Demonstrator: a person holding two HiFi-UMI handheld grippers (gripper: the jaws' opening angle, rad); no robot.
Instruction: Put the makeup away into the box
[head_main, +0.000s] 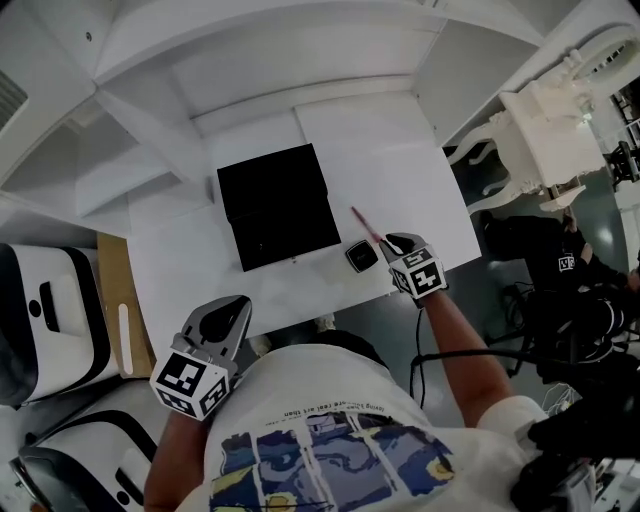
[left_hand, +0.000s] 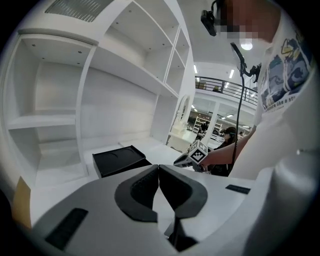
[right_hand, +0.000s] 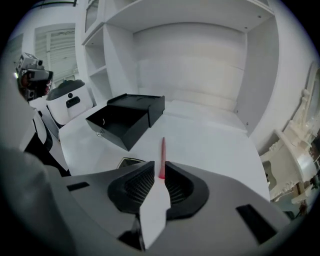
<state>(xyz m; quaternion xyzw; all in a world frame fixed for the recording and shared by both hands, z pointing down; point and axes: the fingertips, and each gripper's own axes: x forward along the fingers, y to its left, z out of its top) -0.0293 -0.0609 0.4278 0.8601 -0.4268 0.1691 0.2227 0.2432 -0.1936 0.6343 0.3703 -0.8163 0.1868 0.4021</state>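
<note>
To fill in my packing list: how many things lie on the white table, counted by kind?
Box: 1
Red pencil: 1
Compact: 1
Total: 3
</note>
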